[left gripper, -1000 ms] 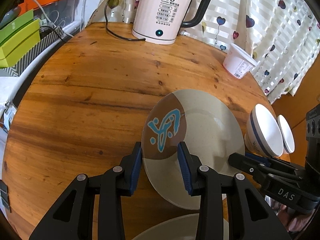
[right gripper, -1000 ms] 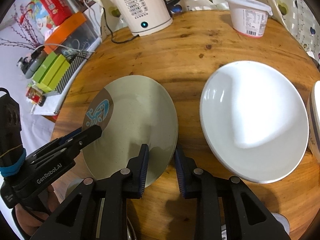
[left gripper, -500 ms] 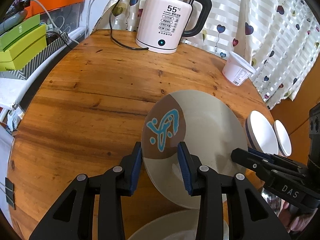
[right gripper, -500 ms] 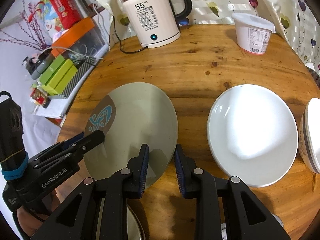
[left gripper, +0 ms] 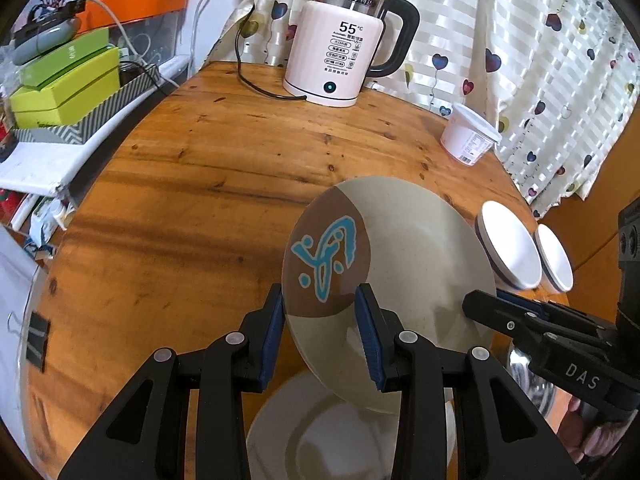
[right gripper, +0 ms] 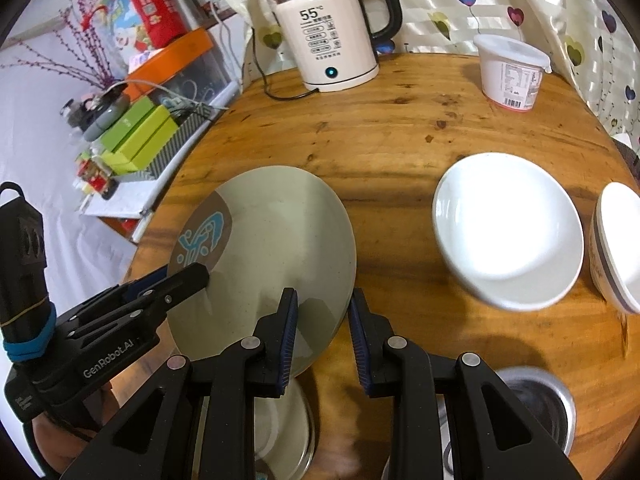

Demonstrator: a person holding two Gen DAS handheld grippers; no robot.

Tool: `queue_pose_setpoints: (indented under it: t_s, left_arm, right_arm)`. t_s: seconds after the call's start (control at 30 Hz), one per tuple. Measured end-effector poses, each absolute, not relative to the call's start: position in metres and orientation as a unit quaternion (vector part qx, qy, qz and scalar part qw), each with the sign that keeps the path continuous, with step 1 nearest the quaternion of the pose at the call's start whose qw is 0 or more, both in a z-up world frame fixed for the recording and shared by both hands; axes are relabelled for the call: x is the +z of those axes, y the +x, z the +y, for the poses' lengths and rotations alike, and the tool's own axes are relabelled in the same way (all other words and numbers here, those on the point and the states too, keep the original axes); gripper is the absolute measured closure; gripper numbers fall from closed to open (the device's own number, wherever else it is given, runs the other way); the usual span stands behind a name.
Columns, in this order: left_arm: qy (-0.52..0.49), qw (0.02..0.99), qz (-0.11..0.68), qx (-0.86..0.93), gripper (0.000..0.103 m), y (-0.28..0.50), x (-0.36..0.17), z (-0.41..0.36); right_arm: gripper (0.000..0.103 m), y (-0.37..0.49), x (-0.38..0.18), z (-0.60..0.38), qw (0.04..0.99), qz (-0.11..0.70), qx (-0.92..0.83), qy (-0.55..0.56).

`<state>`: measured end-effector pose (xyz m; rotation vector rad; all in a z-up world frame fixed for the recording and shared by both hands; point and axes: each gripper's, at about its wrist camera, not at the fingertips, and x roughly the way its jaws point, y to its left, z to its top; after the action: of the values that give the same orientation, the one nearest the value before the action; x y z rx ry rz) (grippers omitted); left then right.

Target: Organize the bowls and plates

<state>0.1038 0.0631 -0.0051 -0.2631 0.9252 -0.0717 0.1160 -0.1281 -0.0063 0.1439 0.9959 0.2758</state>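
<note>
Both grippers hold one plate above the table

The left gripper (left gripper: 320, 320) and right gripper (right gripper: 322, 322) slant downward, each clamping a near edge of the beige plate (left gripper: 412, 264), tilted over the wooden table (left gripper: 200, 184).

kettle (right gripper: 328, 36) sits at the back of the counter (right gripper: 392, 128), tub (right gripper: 510, 72) to its right, plate (right gripper: 508, 228) and bowl (right gripper: 618, 248) nearer.
</note>
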Motion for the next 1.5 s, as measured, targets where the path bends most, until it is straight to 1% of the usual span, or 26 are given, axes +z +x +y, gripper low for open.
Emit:
queue_pose_setpoints:
  t_s: [0.47,0.77,1.17,1.5]
  left_arm:
    - [-0.125,0.881,0.455,-0.016,0.066,0.041,-0.012,0.061]
    - [-0.129,0.877,0.462,-0.007,0.066,0.016,-0.019,0.061]
    - [-0.13,0.871,0.473,0.0,0.066,0.0,-0.026,0.059]
    - [-0.128,0.871,0.475,0.002,0.066,-0.003,-0.028,0.057]
  right_arm:
    - [0.078,0.067,-0.016,-0.115,0.859,0.487,0.151,0.052]
    - [0.078,0.049,-0.025,-0.11,0.853,0.497,0.158,0.041]
    - [0.077,0.04,-0.037,-0.106,0.843,0.512,0.161,0.032]
    - [0.076,0.037,-0.037,-0.103,0.845,0.509,0.161,0.016]
